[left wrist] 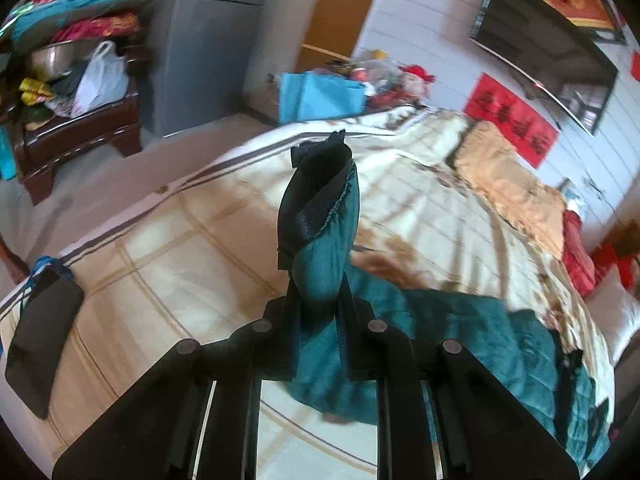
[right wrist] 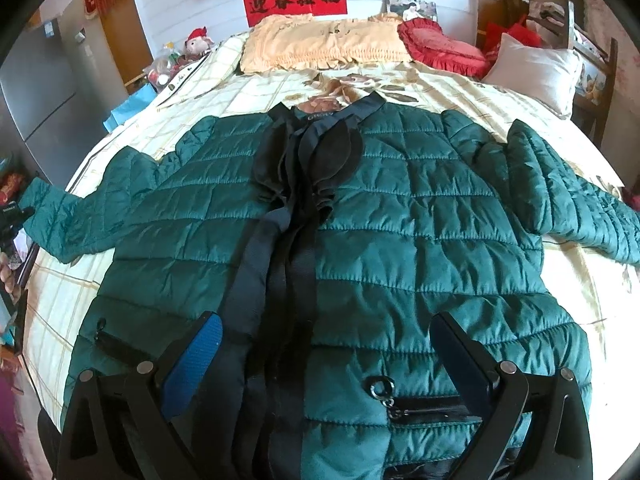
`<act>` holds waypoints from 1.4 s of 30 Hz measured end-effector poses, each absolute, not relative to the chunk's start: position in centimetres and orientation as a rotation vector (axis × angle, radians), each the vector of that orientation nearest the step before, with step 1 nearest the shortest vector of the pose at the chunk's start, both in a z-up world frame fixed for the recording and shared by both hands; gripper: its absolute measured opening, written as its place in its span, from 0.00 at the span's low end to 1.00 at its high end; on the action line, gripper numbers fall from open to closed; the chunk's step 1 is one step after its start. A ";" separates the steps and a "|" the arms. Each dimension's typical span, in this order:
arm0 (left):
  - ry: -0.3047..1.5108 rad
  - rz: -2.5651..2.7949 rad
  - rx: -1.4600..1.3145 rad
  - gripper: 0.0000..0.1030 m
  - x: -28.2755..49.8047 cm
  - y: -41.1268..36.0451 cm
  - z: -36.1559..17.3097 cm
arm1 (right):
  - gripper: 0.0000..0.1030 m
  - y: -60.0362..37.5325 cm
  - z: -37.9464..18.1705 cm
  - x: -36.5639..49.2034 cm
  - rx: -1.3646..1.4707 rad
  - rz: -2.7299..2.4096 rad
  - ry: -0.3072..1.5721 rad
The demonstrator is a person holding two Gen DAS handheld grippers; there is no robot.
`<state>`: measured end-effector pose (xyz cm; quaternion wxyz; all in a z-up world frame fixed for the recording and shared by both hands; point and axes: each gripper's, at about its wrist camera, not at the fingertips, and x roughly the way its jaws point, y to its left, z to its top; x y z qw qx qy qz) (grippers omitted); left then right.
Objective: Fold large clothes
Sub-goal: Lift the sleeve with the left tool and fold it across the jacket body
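A dark green quilted jacket [right wrist: 400,220] lies spread front-up on the bed [right wrist: 120,128], both sleeves out to the sides, black zipper placket down the middle. My right gripper [right wrist: 324,344] is open and empty, its fingers [right wrist: 196,356] hovering over the jacket's hem near the pockets. My left gripper [left wrist: 316,304] is shut on the jacket's left sleeve cuff [left wrist: 320,216], green with a black lining, and holds it raised above the bed; the sleeve trails down to the right. The left sleeve end also shows in the right wrist view [right wrist: 44,208].
A black tablet-like device [left wrist: 40,344] lies on the bed's near left corner. Yellow pillow [right wrist: 324,44], red cushion [right wrist: 440,48] and white pillow [right wrist: 536,72] sit at the headboard. A cluttered dark wooden stand [left wrist: 76,128], grey fridge [left wrist: 208,40] and blue bag [left wrist: 320,96] stand beside the bed.
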<state>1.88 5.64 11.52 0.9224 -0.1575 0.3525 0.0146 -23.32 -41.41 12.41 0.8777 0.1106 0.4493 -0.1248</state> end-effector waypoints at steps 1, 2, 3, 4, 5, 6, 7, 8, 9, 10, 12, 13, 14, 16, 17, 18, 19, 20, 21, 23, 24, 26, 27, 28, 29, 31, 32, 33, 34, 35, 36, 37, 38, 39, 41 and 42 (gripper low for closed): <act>0.724 0.018 -0.319 0.13 1.6 5.0 11.8 | 1.00 -41.5 12.5 -23.4 0.226 -0.262 0.931; 0.724 -0.002 -0.310 0.13 1.3 4.0 12.2 | 1.00 -41.6 12.6 -23.5 0.220 -0.265 0.927; 0.723 -0.014 -0.303 0.13 1.0 3.3 12.5 | 1.00 -41.8 12.6 -23.5 0.203 -0.276 0.924; 0.721 -0.033 -0.290 0.13 0.7 2.3 12.9 | 1.00 -41.9 12.7 -23.5 0.192 -0.283 0.924; 0.718 -0.046 -0.282 0.13 0.4 1.6 13.2 | 1.00 -42.1 12.7 -23.4 0.185 -0.286 0.925; 0.715 -0.059 -0.274 0.13 0.1 0.9 13.4 | 1.00 -42.4 12.7 -23.3 0.178 -0.292 0.926; 0.712 -0.078 -0.267 0.13 -0.2 0.0 13.8 | 1.00 -42.7 12.7 -23.3 0.174 -0.303 0.926; 0.712 -0.090 -0.264 0.13 -0.5 -0.6 13.9 | 1.00 -43.1 12.7 -23.4 0.172 -0.314 0.925; 0.714 -0.104 -0.260 0.13 -0.8 -1.4 14.1 | 1.00 -43.4 12.6 -23.5 0.176 -0.322 0.922; 0.715 -0.111 -0.257 0.13 -1.0 -1.8 14.2 | 1.00 -43.7 12.6 -23.6 0.185 -0.326 0.919; 0.717 -0.132 -0.247 0.13 -1.4 -3.2 14.5 | 1.00 -44.2 12.4 -23.9 0.204 -0.329 0.917; 0.718 -0.143 -0.242 0.13 -1.5 -3.9 14.6 | 1.00 -44.4 12.3 -23.9 0.209 -0.331 0.919; 0.720 -0.153 -0.241 0.13 -1.7 -4.3 14.6 | 1.00 -44.4 12.1 -23.9 0.210 -0.333 0.920; 0.728 -0.178 -0.239 0.13 -2.1 -5.6 14.6 | 1.00 -44.7 11.8 -23.9 0.207 -0.340 0.924; 0.732 -0.188 -0.240 0.13 -2.3 -6.0 14.6 | 1.00 -44.9 11.7 -23.8 0.209 -0.343 0.927; 0.737 -0.208 -0.242 0.13 -2.6 -6.8 14.7 | 1.00 -45.1 11.6 -23.8 0.216 -0.345 0.930; 0.739 -0.225 -0.244 0.13 -2.8 -7.4 14.7 | 1.00 -45.3 11.5 -23.8 0.226 -0.344 0.928; 0.740 -0.237 -0.242 0.13 -3.0 -8.0 14.7 | 1.00 -45.5 11.5 -23.9 0.233 -0.344 0.927; 0.743 -0.250 -0.239 0.13 -3.2 -8.6 14.7 | 1.00 -45.7 11.4 -23.9 0.244 -0.344 0.925; 0.752 -0.279 -0.232 0.13 -3.5 -10.4 14.7 | 1.00 -45.8 11.4 -24.0 0.255 -0.339 0.923; 0.758 -0.288 -0.228 0.13 -3.6 -11.1 14.6 | 1.00 -45.8 11.5 -24.1 0.253 -0.339 0.921; 0.769 -0.302 -0.222 0.13 -3.8 -12.4 14.3 | 1.00 -45.8 11.6 -24.3 0.246 -0.339 0.914; 0.775 -0.308 -0.217 0.13 -3.8 -13.0 14.2 | 1.00 -45.9 11.7 -24.4 0.244 -0.338 0.911; 0.777 -0.311 -0.212 0.13 -3.9 -13.6 14.1 | 1.00 -45.9 11.8 -24.5 0.246 -0.336 0.908; 0.779 -0.315 -0.206 0.13 -4.1 -14.2 14.0 | 1.00 -46.0 11.8 -24.5 0.247 -0.336 0.906; 0.782 -0.326 -0.192 0.13 -4.3 -15.3 13.8 | 1.00 -46.2 11.8 -24.7 0.255 -0.336 0.905; 0.785 -0.333 -0.181 0.13 -4.6 -16.0 13.7 | 1.00 -46.3 11.8 -24.8 0.260 -0.336 0.907; 0.786 -0.342 -0.171 0.13 -4.9 -16.6 13.7 | 1.00 -46.5 11.7 -24.9 0.266 -0.336 0.908; 0.787 -0.349 -0.166 0.13 -5.0 -17.0 13.7 | 1.00 -46.7 11.6 -25.0 0.271 -0.336 0.908; 0.789 -0.360 -0.158 0.13 -5.3 -17.6 13.7 | 1.00 -46.8 11.5 -25.1 0.276 -0.337 0.908; 0.792 -0.370 -0.150 0.13 -5.5 -18.2 13.8 | 1.00 -47.0 11.4 -25.2 0.285 -0.337 0.907; 0.791 -0.381 -0.145 0.13 -5.8 -18.8 13.8 | 1.00 -47.2 11.4 -25.3 0.292 -0.338 0.905; 0.790 -0.391 -0.138 0.13 -6.0 -19.3 13.9 | 1.00 -47.3 11.3 -25.4 0.298 -0.338 0.903; 0.788 -0.401 -0.131 0.13 -6.3 -19.9 14.1 | 1.00 -47.5 11.3 -25.5 0.304 -0.339 0.901; 0.787 -0.424 -0.119 0.13 -6.8 -21.1 14.3 | 1.00 -47.7 11.2 -25.6 0.312 -0.339 0.900; 0.788 -0.437 -0.115 0.13 -7.0 -21.7 14.4 | 1.00 -47.8 11.2 -25.7 0.315 -0.339 0.898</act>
